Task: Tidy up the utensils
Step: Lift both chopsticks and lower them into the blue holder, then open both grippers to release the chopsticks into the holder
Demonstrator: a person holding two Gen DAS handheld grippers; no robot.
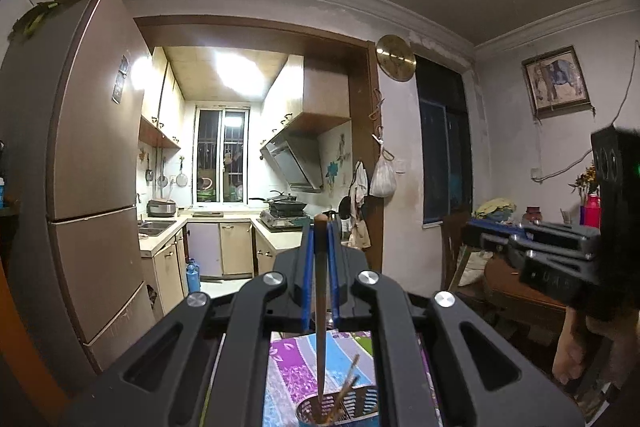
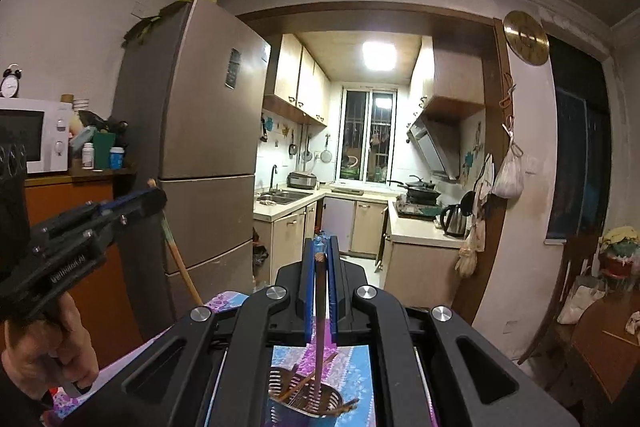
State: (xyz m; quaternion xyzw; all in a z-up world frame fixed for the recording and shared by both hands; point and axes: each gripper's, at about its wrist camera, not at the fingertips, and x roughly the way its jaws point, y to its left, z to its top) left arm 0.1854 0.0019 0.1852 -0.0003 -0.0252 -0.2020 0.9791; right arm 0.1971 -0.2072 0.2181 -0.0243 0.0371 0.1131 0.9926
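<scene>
My left gripper (image 1: pixel 321 227) is shut on a brown chopstick (image 1: pixel 320 307) that hangs straight down, its tip over a slotted metal utensil holder (image 1: pixel 348 409) with several chopsticks inside. My right gripper (image 2: pixel 321 247) is shut on another chopstick (image 2: pixel 320 339), which also hangs down, its lower end inside the same utensil holder (image 2: pixel 308 397). The right gripper (image 1: pixel 504 233) appears at the right edge of the left wrist view. In the right wrist view the left gripper (image 2: pixel 154 195) shows at the left, held by a hand (image 2: pixel 44 359), with its chopstick (image 2: pixel 180 259) slanting down.
A flowered purple and blue tablecloth (image 1: pixel 296 367) lies under the holder. A tall fridge (image 2: pixel 192 147) stands at the left, with a microwave (image 2: pixel 32 135) on an orange cabinet beside it. A kitchen doorway lies straight ahead. A round wooden table (image 2: pixel 600 347) and chair stand at the right.
</scene>
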